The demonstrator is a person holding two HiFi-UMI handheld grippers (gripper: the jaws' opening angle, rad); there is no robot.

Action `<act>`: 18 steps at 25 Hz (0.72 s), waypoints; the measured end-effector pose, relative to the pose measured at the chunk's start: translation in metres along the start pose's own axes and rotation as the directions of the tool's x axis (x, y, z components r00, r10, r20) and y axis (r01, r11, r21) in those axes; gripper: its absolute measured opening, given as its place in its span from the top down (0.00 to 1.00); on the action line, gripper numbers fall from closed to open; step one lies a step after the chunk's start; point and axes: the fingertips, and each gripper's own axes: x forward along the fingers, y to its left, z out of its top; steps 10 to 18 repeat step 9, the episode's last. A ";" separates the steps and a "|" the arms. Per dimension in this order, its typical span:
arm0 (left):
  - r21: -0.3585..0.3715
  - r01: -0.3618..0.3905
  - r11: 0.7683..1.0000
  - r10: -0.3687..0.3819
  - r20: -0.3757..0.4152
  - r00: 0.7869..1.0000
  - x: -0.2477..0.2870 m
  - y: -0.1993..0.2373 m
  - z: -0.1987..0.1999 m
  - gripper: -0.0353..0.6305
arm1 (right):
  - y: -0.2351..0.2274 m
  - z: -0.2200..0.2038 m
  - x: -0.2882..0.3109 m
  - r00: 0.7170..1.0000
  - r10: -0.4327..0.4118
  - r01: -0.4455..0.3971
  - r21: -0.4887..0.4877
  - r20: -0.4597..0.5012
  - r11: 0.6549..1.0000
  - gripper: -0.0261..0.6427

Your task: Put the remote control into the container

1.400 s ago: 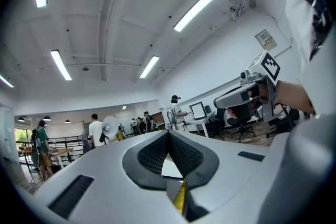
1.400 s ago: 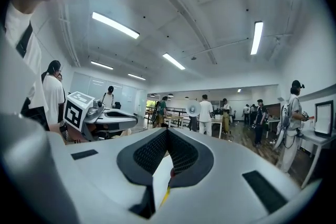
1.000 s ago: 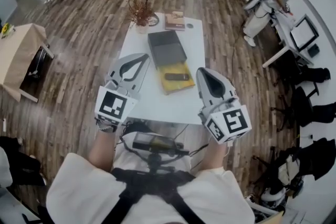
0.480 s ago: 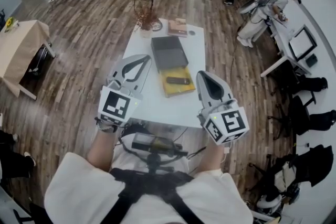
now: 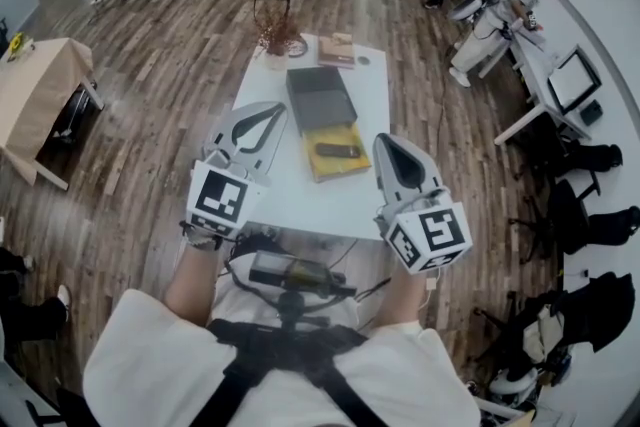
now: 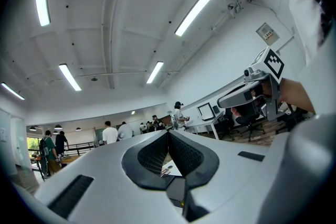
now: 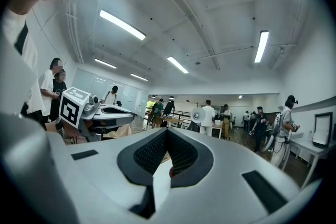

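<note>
Here, in the head view, a white rectangular worktop (image 5: 300, 200) carries a slim black remote control (image 5: 338, 151), which lies flat on a yellow pad (image 5: 335, 171) just on the near side of a dark grey rectangular container (image 5: 320, 98). The remote is outside the container and apart from both tools. The left claw (image 5: 272, 115) is held over the worktop's left edge and the right claw (image 5: 388, 147) over its right edge, the pad and remote between them. A small stack of books (image 5: 336, 50) and a dried twig plant (image 5: 278, 37) sit at the far end. In the left gripper view, the left claw (image 6: 168, 132) points upward toward the ceiling lights, its ribbed black pads pressed together at the tips with nothing between them; the right claw (image 6: 239, 96) shows to the side. In the right gripper view, the right claw (image 7: 167, 131) is likewise pressed together and pinches nothing, and the left claw (image 7: 113, 110) shows at its left.
</note>
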 end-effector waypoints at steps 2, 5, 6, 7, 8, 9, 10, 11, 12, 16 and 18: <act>-0.001 -0.004 1.000 0.004 -0.007 1.000 -0.001 0.000 -0.002 0.93 | 0.001 -0.002 0.000 1.000 -0.001 0.001 -0.004 -0.007 1.000 0.96; -0.004 -0.006 1.000 0.006 -0.016 1.000 -0.001 0.001 -0.006 0.93 | 0.002 -0.005 0.001 1.000 0.005 -0.005 -0.010 -0.017 1.000 0.96; -0.005 -0.006 1.000 0.006 -0.018 1.000 0.000 0.002 -0.007 0.93 | 0.003 -0.005 0.002 1.000 0.007 -0.007 -0.011 -0.019 1.000 0.96; -0.006 -0.005 1.000 0.005 -0.020 1.000 0.000 0.002 -0.008 0.93 | 0.003 -0.006 0.003 1.000 0.008 -0.009 -0.011 -0.020 1.000 0.96; -0.007 -0.004 1.000 0.004 -0.023 1.000 0.000 0.002 -0.009 0.93 | 0.003 -0.006 0.003 1.000 0.010 -0.010 -0.011 -0.022 1.000 0.96; -0.008 -0.004 1.000 0.004 -0.025 1.000 0.000 0.002 -0.010 0.93 | 0.003 -0.007 0.003 1.000 0.011 -0.011 -0.011 -0.023 1.000 0.96; -0.008 -0.004 1.000 0.004 -0.025 1.000 0.000 0.002 -0.010 0.93 | 0.003 -0.007 0.003 1.000 0.011 -0.011 -0.011 -0.023 1.000 0.96; -0.008 -0.004 1.000 0.004 -0.025 1.000 0.000 0.002 -0.010 0.93 | 0.003 -0.007 0.003 1.000 0.011 -0.011 -0.011 -0.023 1.000 0.96; -0.008 -0.004 1.000 0.004 -0.025 1.000 0.000 0.002 -0.010 0.93 | 0.003 -0.007 0.003 1.000 0.011 -0.011 -0.011 -0.023 1.000 0.96; -0.008 -0.004 1.000 0.004 -0.025 1.000 0.000 0.002 -0.010 0.93 | 0.003 -0.007 0.003 1.000 0.011 -0.011 -0.011 -0.023 1.000 0.96; -0.008 -0.004 1.000 0.004 -0.025 1.000 0.000 0.002 -0.010 0.93 | 0.003 -0.007 0.003 1.000 0.011 -0.011 -0.011 -0.023 1.000 0.96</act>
